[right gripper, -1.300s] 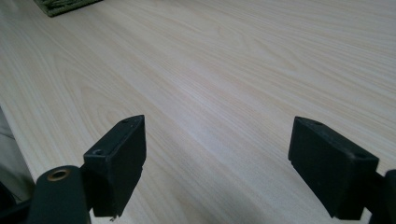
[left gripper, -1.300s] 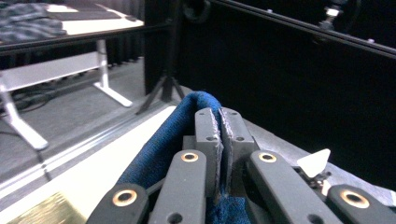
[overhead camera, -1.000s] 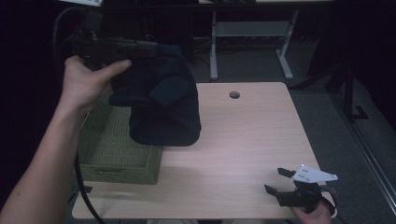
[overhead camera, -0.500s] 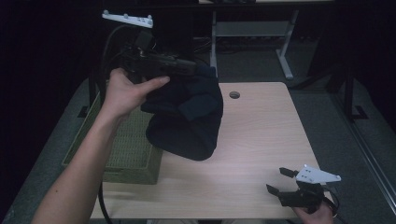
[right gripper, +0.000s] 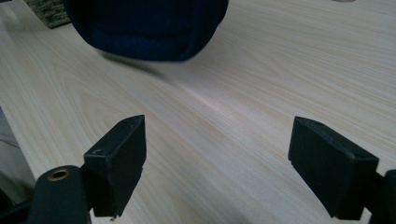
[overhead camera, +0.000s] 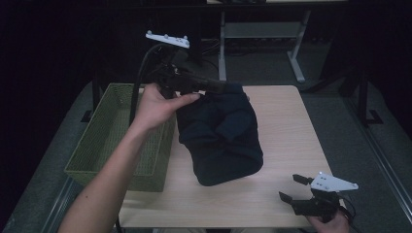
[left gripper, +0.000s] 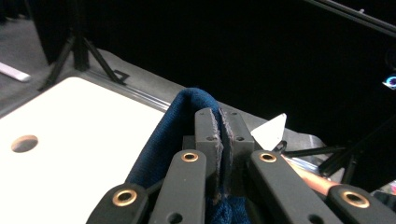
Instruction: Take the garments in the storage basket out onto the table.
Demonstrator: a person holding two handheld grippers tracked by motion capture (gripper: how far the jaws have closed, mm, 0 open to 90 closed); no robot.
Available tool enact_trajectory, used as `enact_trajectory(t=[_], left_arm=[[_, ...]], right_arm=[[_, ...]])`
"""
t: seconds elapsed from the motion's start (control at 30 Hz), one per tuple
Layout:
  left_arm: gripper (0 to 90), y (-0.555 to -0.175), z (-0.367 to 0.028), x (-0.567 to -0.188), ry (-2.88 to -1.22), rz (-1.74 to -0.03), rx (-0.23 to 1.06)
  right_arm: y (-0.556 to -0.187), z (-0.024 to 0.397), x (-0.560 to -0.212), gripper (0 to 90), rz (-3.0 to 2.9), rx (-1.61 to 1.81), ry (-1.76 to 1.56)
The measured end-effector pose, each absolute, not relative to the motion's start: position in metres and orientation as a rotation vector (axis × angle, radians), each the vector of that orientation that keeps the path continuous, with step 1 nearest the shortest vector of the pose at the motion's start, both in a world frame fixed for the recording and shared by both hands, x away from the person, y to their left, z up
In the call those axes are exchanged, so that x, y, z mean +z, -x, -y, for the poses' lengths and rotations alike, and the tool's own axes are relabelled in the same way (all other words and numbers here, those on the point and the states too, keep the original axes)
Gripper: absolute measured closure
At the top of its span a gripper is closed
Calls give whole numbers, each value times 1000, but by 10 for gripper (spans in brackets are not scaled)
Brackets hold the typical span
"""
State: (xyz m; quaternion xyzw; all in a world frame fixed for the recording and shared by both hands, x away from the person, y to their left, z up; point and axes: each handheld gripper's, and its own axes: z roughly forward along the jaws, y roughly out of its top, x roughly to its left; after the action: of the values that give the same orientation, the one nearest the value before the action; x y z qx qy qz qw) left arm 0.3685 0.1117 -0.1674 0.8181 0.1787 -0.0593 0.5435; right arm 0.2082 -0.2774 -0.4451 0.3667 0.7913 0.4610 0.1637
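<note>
High view: my left gripper [overhead camera: 221, 88], upper centre of the frame, pinches the top edge of a dark blue garment [overhead camera: 221, 138] that hangs to the table [overhead camera: 291, 131] beside a green basket [overhead camera: 104, 141] at left, while my right gripper [overhead camera: 294, 188] sits wide apart at lower right. Left gripper view: my pads [left gripper: 211, 126] clamp a fold of the blue cloth at centre. Right gripper view: my jaws gape over bare wood, the garment at the upper left.

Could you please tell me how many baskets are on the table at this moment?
1. The green woven basket sits along the table's left edge, beside the dark blue garment that the left gripper holds up. Nothing in view suggests another.
</note>
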Motion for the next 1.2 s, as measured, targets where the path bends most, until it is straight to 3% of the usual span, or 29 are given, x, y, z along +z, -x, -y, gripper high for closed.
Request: enact_trajectory(t=[0.37, 1.03, 1.13, 1.2], left_arm=[[870, -388, -86, -214, -1986, -463, -194], [849, -456, -48, -311, -2053, -631, -240], [831, -464, -47, -316, -2042, -659, -236], [771, -468, -47, -318, -2036, -678, -222]], right_arm=[[-208, 277, -445, 189, -2260, 1315, -1041], [-208, 276, -444, 190, -2266, 1321, -1038], [-208, 277, -444, 190, -2265, 1324, -1037], [-208, 276, -444, 190, -2267, 1327, -1034]])
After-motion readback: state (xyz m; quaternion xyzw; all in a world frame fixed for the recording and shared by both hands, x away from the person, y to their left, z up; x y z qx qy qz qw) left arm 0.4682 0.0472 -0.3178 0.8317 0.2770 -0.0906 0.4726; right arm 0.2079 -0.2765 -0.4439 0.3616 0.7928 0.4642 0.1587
